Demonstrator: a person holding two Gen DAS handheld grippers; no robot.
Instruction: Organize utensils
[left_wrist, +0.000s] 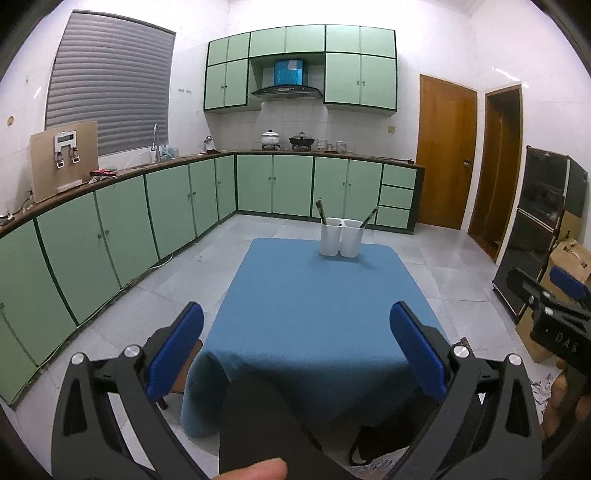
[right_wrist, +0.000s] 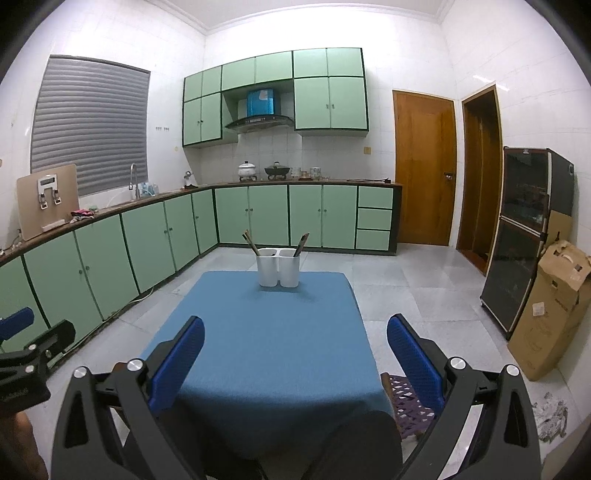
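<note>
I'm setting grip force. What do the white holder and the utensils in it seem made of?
The white holder looks like smooth matte plastic: uniform, thin-walled. The utensils look like dark wood or bamboo, though they are too small to be sure.

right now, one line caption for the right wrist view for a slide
Open right gripper faces a blue-clothed table with a white two-cup utensil holder at its far edge.

Both wrist views side by side, level, well back from the blue table (left_wrist: 314, 295), facing the shared far cabinets (right_wrist: 266, 214)
</note>
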